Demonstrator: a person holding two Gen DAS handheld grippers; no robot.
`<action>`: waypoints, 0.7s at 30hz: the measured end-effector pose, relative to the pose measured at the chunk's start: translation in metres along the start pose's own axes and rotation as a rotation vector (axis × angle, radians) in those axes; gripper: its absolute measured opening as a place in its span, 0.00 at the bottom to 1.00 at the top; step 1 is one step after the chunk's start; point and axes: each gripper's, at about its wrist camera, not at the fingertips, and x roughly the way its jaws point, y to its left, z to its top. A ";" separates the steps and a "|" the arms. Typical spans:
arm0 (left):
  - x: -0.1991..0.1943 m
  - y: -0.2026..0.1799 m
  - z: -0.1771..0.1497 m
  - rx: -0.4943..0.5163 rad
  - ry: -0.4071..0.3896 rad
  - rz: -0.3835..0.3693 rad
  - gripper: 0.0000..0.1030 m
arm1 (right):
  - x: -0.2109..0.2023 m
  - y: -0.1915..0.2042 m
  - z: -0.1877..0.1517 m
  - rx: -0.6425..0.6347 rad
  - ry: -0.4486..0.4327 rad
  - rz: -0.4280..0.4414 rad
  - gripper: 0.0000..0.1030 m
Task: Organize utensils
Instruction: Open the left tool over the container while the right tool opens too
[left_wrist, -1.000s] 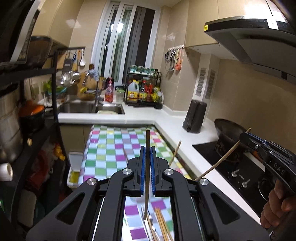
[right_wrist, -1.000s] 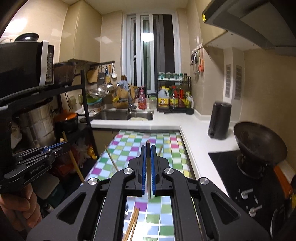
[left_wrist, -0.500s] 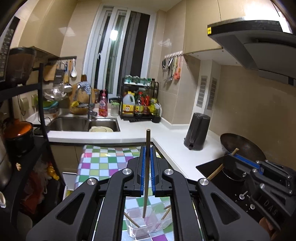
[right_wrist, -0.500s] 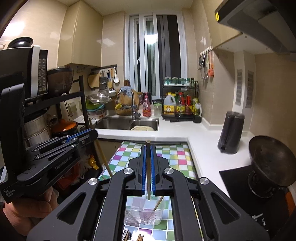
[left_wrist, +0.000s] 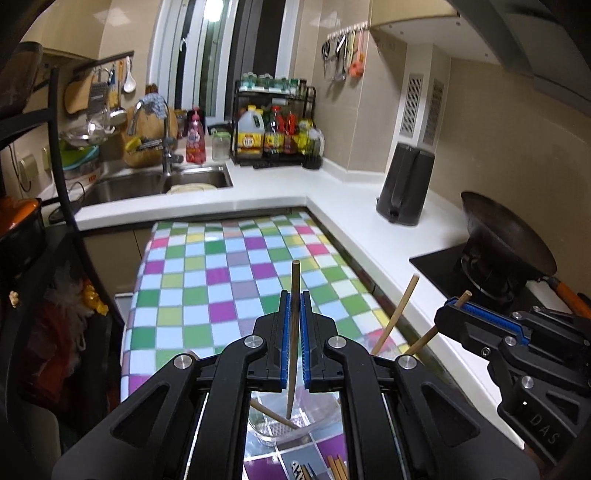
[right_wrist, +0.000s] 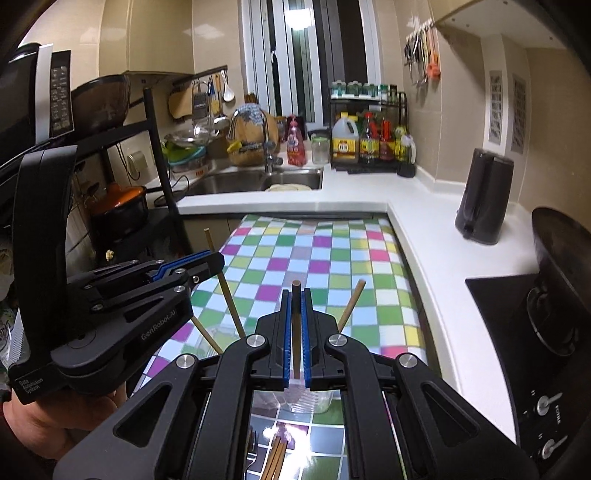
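- My left gripper has its blue pads pinched on a wooden chopstick, which stands nearly upright; its lower tip hangs inside the clear container on the checkered tablecloth.
- My right gripper is pressed together on a second chopstick, also upright, its lower end just above the same clear container.
- From the left wrist camera I see the right gripper at the right edge, its chopstick slanting down towards the container.
- From the right wrist camera I see the left gripper at the left, a hand around its handle.
- More chopsticks already lean in the container: one sticks out to the right in the left view.
- A bundle of chopsticks lies flat on the cloth, nearer me than the container.
- Beyond the cloth I see the white counter, the sink, a dark kettle and a wok on the hob.
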 end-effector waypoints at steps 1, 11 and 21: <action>0.003 0.000 -0.002 -0.002 0.018 -0.008 0.05 | 0.001 -0.001 -0.002 0.004 0.001 -0.003 0.06; -0.050 0.004 0.003 -0.043 -0.080 -0.039 0.28 | -0.038 -0.006 -0.007 0.016 -0.066 -0.061 0.30; -0.123 -0.006 -0.055 -0.019 -0.150 -0.027 0.25 | -0.117 -0.009 -0.054 0.042 -0.194 -0.059 0.31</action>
